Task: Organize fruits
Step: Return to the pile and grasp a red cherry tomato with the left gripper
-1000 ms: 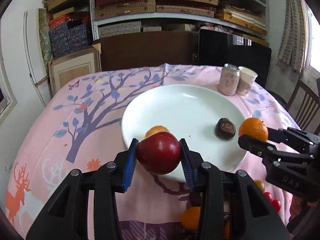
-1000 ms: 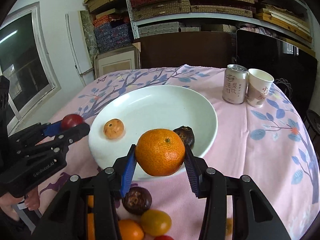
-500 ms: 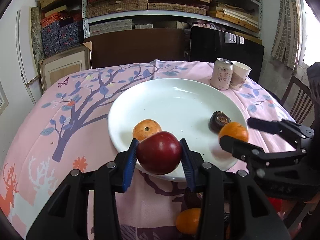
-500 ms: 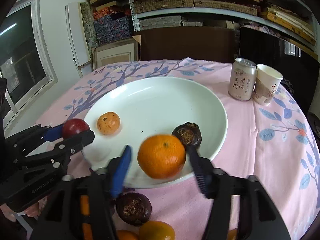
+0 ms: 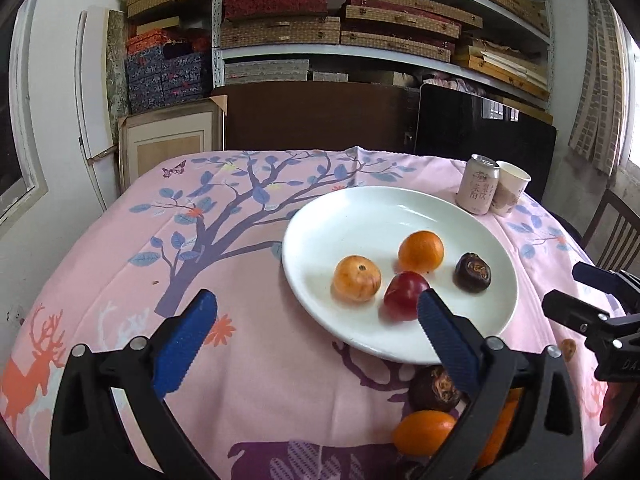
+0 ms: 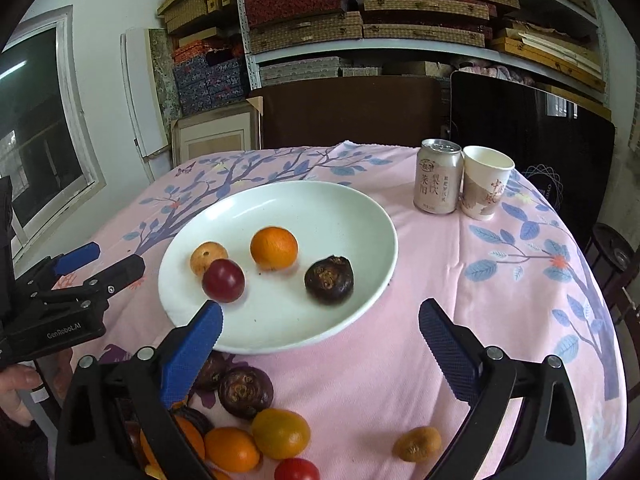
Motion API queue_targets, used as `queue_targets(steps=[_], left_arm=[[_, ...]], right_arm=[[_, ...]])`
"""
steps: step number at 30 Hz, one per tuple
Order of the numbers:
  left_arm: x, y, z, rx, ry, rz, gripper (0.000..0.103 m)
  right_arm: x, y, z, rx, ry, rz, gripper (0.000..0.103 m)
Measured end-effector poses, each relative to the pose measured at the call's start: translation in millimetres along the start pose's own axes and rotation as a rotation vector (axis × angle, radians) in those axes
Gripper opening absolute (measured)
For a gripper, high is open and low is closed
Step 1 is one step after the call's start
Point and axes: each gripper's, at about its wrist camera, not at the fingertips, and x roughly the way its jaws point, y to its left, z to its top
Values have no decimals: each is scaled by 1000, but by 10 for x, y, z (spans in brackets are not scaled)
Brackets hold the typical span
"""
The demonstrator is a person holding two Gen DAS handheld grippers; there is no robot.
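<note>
A white plate (image 5: 380, 216) (image 6: 300, 204) on the pink cloth holds a red fruit (image 5: 404, 294) (image 6: 223, 280), an orange (image 5: 421, 251) (image 6: 274, 249), a pale orange fruit (image 5: 357, 278) (image 6: 208, 258) and a dark brown fruit (image 5: 472, 272) (image 6: 329, 279). My left gripper (image 5: 314, 312) (image 6: 112, 258) hangs left of the plate's near rim, jaws opening wide and empty. My right gripper (image 6: 320, 314) (image 5: 564, 288) stands at the plate's near right edge, jaws also opening with nothing between them.
Several loose fruits lie on the cloth near me: a dark one (image 6: 244, 392), orange ones (image 6: 280, 434) and a small one (image 6: 416, 444). A drink can (image 6: 438, 176) and paper cup (image 6: 486, 182) stand behind the plate. A chair (image 5: 612, 232) is at the right. A hand (image 6: 16, 384) holds the left gripper.
Both grippers opened and let go: the red fruit and the orange now lie on the plate. Both grippers have drawn back from the plate.
</note>
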Motion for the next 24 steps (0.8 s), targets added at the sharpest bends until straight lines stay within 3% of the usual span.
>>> queue_targets(steps=[4,9,13,16,18,24], left_arm=[[-224,66,-211,16,65,-22,99],[-559,202,-618,37,89,-44,99],[-579,273,-813,94,96,94,98],[-546,255,-902,131,149,57,99],[-495,199,-938,164,173,117,98],[-420,222,-949,176,212,56,99]], right_arm=[[-275,-245,-256,9,21,-55,99],[-507,-623,-581,75,87,-77,99],[-541,-788,-756,115,116,-83,99],[-549,-818,-808,137,95,-75,99],[-506,-792,-812,131,92,-75,99],[-248,-594,-836,57,169,-68,99]])
